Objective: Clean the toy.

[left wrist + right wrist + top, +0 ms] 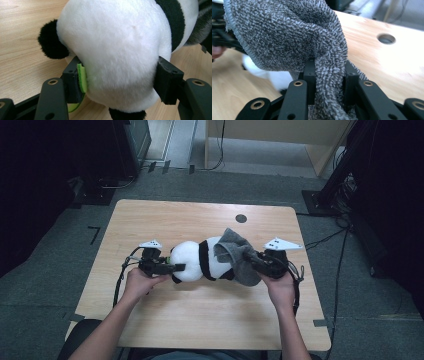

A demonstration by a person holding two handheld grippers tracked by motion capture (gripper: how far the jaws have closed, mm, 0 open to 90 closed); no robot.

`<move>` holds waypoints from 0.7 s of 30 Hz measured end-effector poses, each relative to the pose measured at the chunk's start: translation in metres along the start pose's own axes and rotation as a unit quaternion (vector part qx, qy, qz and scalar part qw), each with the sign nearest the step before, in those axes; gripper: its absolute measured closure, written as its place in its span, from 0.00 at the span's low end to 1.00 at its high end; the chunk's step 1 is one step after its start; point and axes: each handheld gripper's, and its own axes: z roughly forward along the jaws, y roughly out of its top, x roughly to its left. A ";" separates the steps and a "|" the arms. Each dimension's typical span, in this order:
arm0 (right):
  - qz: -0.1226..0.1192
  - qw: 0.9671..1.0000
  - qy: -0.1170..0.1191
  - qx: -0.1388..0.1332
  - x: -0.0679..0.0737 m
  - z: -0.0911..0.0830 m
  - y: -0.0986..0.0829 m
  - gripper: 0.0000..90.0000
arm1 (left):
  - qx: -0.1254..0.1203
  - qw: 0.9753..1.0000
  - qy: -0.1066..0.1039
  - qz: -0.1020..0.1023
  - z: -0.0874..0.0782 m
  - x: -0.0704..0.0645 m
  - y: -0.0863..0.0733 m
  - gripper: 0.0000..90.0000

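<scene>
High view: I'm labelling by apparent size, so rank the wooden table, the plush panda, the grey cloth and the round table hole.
1. Light wooden table
2. Black-and-white plush panda
3. Grey terry cloth, somewhat smaller than the panda
4. Dark round hole

The grey cloth (pixel 294 42) is covering most of the plush panda (pixel 277 77) in the right gripper view. The picture's edges are cutting off the panda's (pixel 117 50) lower body in the left gripper view.
</scene>
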 end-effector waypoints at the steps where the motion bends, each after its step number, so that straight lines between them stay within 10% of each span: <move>1: -0.009 1.000 0.003 0.003 0.007 0.003 0.003 0.80 | 0.000 1.000 0.000 0.000 0.000 0.000 0.000 0.39; 14: -0.122 0.992 0.001 0.025 0.087 0.065 0.005 0.81 | -0.003 1.000 0.001 -0.003 0.000 -0.001 -0.001 0.40; 21: -0.145 0.986 0.047 0.067 0.105 0.089 -0.014 0.82 | -0.001 1.000 0.003 0.002 0.000 -0.001 -0.001 0.40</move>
